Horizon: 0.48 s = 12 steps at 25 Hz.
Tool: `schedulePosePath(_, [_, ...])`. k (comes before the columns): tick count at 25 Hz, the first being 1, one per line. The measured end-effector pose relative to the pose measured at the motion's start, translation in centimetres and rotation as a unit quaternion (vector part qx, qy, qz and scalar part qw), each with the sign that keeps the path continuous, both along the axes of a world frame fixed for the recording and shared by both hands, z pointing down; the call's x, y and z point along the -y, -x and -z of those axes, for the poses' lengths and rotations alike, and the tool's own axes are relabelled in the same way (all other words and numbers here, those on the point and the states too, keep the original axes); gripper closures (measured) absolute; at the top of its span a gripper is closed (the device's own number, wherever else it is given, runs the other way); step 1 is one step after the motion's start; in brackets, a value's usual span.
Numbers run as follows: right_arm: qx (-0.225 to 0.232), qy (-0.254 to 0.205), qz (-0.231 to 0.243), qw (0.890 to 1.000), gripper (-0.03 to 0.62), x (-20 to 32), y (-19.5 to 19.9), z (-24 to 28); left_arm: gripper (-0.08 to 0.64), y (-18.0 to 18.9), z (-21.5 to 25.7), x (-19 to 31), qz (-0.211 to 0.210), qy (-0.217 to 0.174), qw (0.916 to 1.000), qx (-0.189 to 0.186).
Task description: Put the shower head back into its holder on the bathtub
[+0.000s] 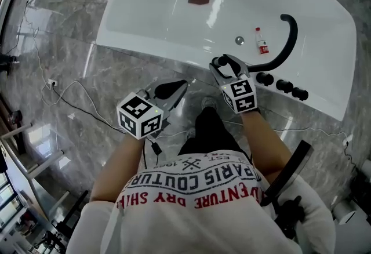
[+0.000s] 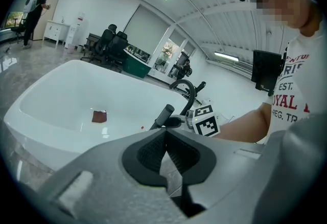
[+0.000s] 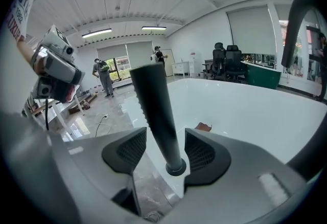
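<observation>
At the near rim of the tub [image 1: 145,9], the shower head [image 3: 156,110] stands upright with its lower end in a dark collar, which I take for the holder [image 3: 176,168]; it looks seated. Around its handle the right claw [image 3: 164,135] is open, a pad on either side with a gap to each, gripping nothing. Over the floor [image 1: 69,44] beside the tub, the left claw [image 2: 164,141] is closed and empty, well clear. The step in hand seems to be letting go. Doing it well means keeping the jaws wide and drawing straight back along their own line, with no sideways swing, so that neither pad clips the handle and tips it out.
</observation>
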State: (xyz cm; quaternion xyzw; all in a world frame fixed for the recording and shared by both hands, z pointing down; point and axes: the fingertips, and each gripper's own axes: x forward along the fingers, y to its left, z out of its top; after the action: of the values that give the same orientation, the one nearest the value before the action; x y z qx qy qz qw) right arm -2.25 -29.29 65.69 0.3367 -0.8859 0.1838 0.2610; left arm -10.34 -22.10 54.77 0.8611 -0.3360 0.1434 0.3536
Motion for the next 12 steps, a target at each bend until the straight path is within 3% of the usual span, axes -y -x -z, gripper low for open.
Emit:
schedulePosePath(4, [0.016, -0.001, -0.035, 0.999, 0.375, -1.4, -1.9, 3.0, 0.558, -0.2, 2.5, -0.7, -0.015, -0.023, 0.9996, -0.005])
schedulePosePath(8, [0.059, -0.031, -0.08, 0.995, 0.486, -4.3, -4.6, 10.1, 0.558, -0.9, 5.9, -2.6, -0.033, -0.049, 0.9982, -0.011])
schedulePosePath(12, [0.126, -0.03, -0.037, 0.991, 0.588, -10.1, -3.9, 17.7, 0.558, -1.8, 9.9, -5.9, -0.039, -0.073, 0.9961, -0.031])
